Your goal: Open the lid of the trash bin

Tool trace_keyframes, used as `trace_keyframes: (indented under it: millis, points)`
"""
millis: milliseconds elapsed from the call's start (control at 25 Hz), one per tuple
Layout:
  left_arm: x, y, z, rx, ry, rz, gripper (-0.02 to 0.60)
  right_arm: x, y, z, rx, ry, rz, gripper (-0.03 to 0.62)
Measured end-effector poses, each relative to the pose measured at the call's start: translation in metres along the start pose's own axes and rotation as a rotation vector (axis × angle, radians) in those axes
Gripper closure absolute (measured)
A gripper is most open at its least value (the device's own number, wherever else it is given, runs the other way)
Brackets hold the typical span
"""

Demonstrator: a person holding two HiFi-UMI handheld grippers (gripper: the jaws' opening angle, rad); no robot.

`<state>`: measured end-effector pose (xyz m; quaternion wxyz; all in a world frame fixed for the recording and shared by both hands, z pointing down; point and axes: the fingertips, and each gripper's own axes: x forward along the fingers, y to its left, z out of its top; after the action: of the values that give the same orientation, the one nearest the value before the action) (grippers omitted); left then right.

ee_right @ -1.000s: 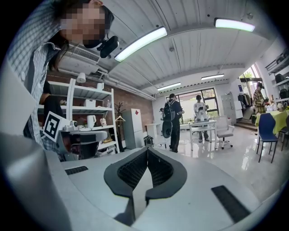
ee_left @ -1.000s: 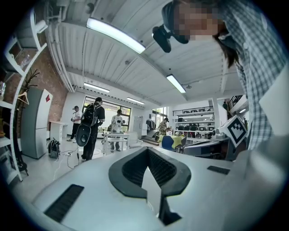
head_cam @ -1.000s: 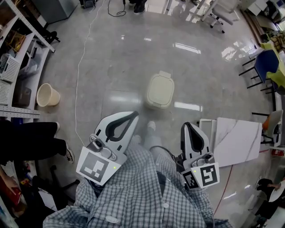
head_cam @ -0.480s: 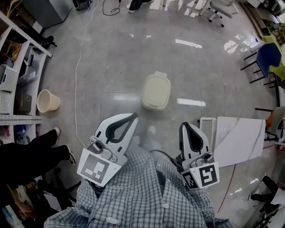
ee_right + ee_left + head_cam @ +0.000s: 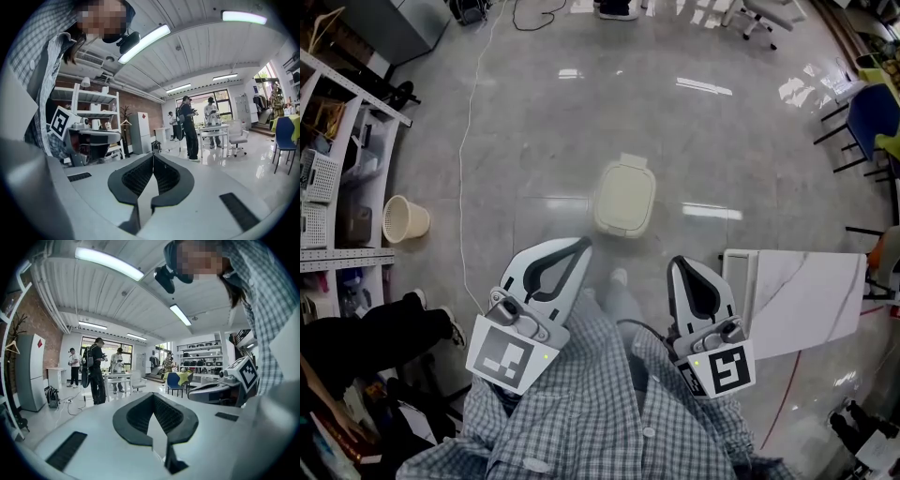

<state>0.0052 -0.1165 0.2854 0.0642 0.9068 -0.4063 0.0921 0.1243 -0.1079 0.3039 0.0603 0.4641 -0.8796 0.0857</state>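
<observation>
I see one cream rectangular plastic trash bin (image 5: 617, 228) standing on the glossy grey floor (image 5: 534, 112) ahead of me, its one lid (image 5: 625, 194) lying flat and closed. My two grippers sit close to my checked shirt, well apart from the bin. The left gripper (image 5: 579, 246) has its fingers pressed together tip to tip, holding nothing, and the right gripper (image 5: 677, 264) is the same. One beige round basket (image 5: 403, 219) stands far left.

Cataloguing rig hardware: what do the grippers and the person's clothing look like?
The left gripper and right gripper both have pale grey bodies, dark ribbed pads and a cube of black-and-white square markers. The person wears a grey-and-white checked shirt.
</observation>
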Motion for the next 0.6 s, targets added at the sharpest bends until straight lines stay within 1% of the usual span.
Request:
trace_keyframes:
  millis: [80, 280, 400, 600]
  points:
    - [0.004, -0.002, -0.002, 0.015, 0.017, -0.002, 0.577, 0.002, -0.005, -0.002, 0.012, 0.004, 0.001, 0.576]
    - [0.015, 0.002, -0.011, 0.0, 0.048, -0.026, 0.577, 0.009, -0.016, -0.009, 0.049, 0.023, -0.024, 0.576]
    - [0.023, 0.011, -0.011, -0.006, 0.045, -0.041, 0.577, 0.017, -0.026, -0.008, 0.07, 0.021, -0.057, 0.576]
    - [0.023, 0.03, -0.01, 0.004, 0.035, -0.064, 0.577, 0.027, -0.025, -0.002, 0.055, 0.015, -0.102, 0.577]
